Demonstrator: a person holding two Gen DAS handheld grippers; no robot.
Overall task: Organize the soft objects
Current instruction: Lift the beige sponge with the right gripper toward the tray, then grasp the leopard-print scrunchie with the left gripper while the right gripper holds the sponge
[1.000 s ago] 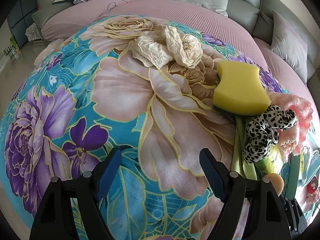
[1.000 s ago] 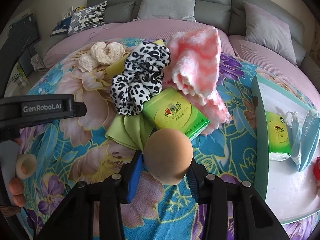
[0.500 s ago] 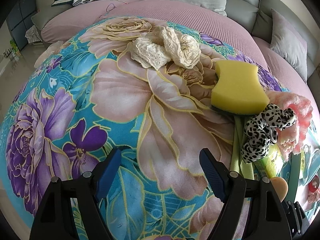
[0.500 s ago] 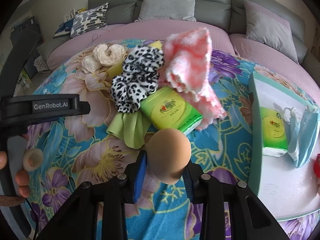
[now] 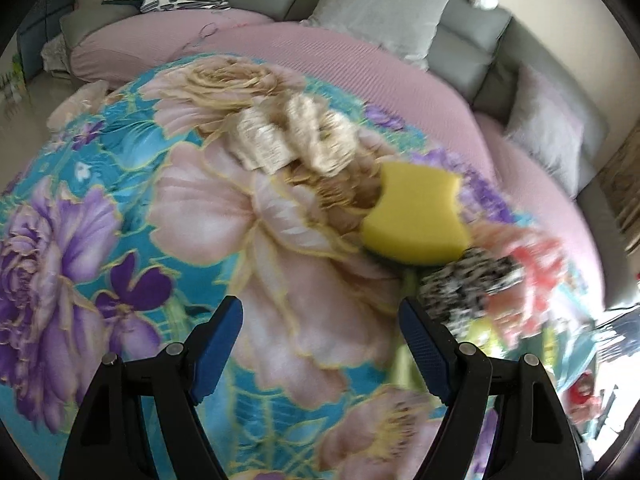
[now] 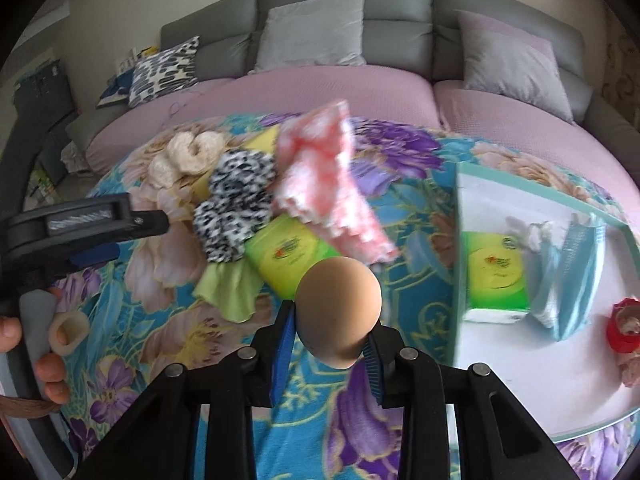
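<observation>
My right gripper (image 6: 326, 354) is shut on a tan egg-shaped sponge (image 6: 338, 310), held above the floral cloth. Beyond it lie a green tissue pack (image 6: 286, 254), a leopard scrunchie (image 6: 234, 210), a pink fluffy cloth (image 6: 324, 184), a lime cloth (image 6: 228, 290) and cream lace scrunchies (image 6: 188, 156). My left gripper (image 5: 320, 356) is open and empty over the cloth; it also shows in the right wrist view (image 6: 96, 256). Ahead of it are a yellow sponge (image 5: 416, 216), the lace scrunchies (image 5: 296, 144), the leopard scrunchie (image 5: 464, 288) and the pink cloth (image 5: 528, 272).
A white tray with a teal rim (image 6: 458, 264) at the right holds a second tissue pack (image 6: 494, 276), blue face masks (image 6: 568, 280) and a red item (image 6: 626, 320). A grey sofa (image 6: 396, 28) with pink cushions and pillows curves behind.
My right gripper has risen and drawn back with the sponge, toward the tray. My left gripper has swung right; its view is now blurred.
</observation>
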